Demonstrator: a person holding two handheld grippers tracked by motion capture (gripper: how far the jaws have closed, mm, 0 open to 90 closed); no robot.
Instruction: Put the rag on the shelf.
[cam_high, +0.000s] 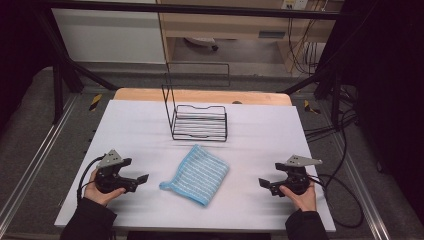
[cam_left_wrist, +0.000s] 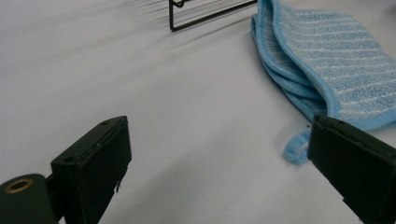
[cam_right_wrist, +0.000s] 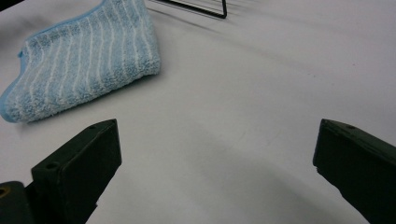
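Folded blue towel (cam_high: 196, 175) on counter (cam_high: 280, 135), wire rack (cam_high: 199, 122) behind; left gripper (cam_high: 142, 179), right gripper (cam_high: 264, 184) both wide, empty.

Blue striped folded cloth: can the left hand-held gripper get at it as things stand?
Probably yes. The left hand-held gripper is open, facing the blue striped folded cloth, with bare white table between them.

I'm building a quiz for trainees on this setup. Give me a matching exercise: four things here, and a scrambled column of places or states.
Things:
1. blue striped cloth
2. wire rack
3. left hand-held gripper
4. right hand-held gripper

Places or states:
A. open, at the table's right side
B. folded, lying mid-table
C. open, at the table's left side
D. standing behind the cloth

Pairs: 1-B, 2-D, 3-C, 4-A
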